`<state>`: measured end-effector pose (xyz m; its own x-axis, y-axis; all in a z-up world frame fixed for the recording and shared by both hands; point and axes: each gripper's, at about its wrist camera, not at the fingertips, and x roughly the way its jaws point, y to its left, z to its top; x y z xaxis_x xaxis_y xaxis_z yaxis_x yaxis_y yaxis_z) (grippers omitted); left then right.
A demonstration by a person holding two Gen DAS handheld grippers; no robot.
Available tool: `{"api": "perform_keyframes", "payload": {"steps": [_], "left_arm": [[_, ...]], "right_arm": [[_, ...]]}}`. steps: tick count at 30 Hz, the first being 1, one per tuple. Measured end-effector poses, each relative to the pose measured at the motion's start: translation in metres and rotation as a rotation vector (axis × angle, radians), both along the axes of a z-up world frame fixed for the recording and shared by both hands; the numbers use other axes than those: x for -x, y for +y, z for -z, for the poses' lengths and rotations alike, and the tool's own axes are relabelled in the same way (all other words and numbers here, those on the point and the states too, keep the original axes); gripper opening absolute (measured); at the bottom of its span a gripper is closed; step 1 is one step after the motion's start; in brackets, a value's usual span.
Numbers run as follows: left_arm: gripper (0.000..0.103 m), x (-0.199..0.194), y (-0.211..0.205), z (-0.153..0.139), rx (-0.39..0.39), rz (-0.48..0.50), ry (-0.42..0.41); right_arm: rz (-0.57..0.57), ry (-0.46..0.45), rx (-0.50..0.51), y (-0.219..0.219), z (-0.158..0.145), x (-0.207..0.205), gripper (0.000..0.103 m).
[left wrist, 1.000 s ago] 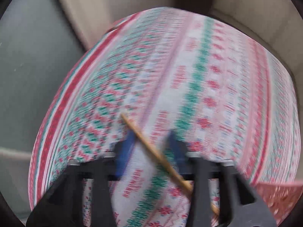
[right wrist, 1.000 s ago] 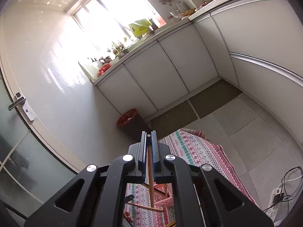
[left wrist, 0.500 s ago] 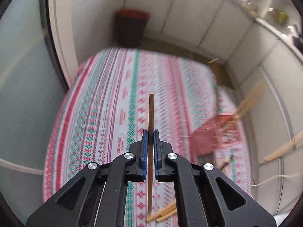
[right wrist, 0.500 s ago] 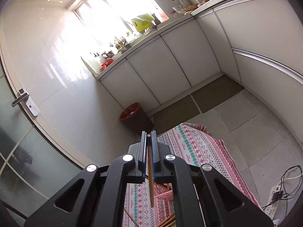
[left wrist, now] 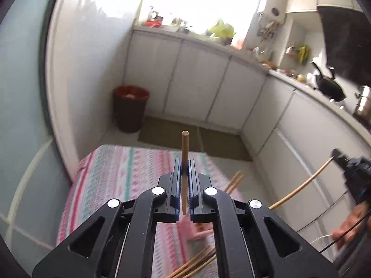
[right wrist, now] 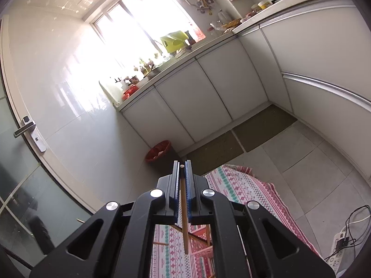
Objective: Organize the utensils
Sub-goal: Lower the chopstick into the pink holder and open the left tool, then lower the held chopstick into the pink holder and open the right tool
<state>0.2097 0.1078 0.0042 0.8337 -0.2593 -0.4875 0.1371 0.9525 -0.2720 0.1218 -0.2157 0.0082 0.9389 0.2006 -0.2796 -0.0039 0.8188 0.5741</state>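
My left gripper (left wrist: pixel 184 162) is shut on a wooden chopstick (left wrist: pixel 184 148) that sticks up past the fingertips, held high above the patterned cloth (left wrist: pixel 116 176). My right gripper (right wrist: pixel 182 165) is shut on another wooden chopstick (right wrist: pixel 184 220) that hangs down between the fingers. The right gripper also shows at the right edge of the left wrist view (left wrist: pixel 354 173) with its chopstick (left wrist: pixel 301 185). Several loose chopsticks (left wrist: pixel 197 264) lie low in the left wrist view. A pink basket (right wrist: pixel 204 245) with chopsticks shows below the right gripper.
White kitchen cabinets (left wrist: pixel 197 81) run along the back and right. A dark bin with a red liner (left wrist: pixel 130 108) stands in the corner. Brown mats (right wrist: pixel 243 139) lie on the tiled floor. A power strip with cables (right wrist: pixel 343 243) lies at the right. A glass door (right wrist: pixel 25 127) stands at the left.
My left gripper closed on the chopstick, lifted it off the cloth and tilted up toward the cabinets. My right gripper has hardly moved, still holding its chopstick.
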Motion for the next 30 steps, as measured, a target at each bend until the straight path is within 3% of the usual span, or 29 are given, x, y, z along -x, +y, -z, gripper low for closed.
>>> {"api": "perform_keyframes", "payload": {"steps": [7,12,14,16,17,25,30], "left_arm": [[0.005,-0.029,-0.043,0.015,-0.013,0.074,0.037],[0.007,-0.048,-0.069,0.043,-0.086,0.124,0.153],[0.013,-0.049,-0.066,0.048,-0.063,0.12,0.164],[0.031,-0.043,-0.054,0.043,-0.023,0.107,0.138],[0.033,-0.04,-0.048,0.038,-0.008,0.089,0.122],[0.041,-0.033,-0.011,0.019,0.07,-0.003,0.116],[0.041,-0.031,-0.002,0.017,0.064,-0.012,0.123]], "right_arm": [[0.029,0.003,0.061,0.006,0.004,-0.011,0.005],[0.04,0.016,0.071,0.006,0.009,-0.022,0.005],[0.041,0.02,0.076,0.007,0.01,-0.025,0.005],[0.045,0.018,0.084,0.009,0.01,-0.027,0.005],[0.047,0.015,0.092,0.011,0.01,-0.027,0.005],[0.058,0.03,0.145,0.03,0.021,-0.041,0.005],[0.05,0.048,0.164,0.045,0.036,-0.057,0.005]]}}
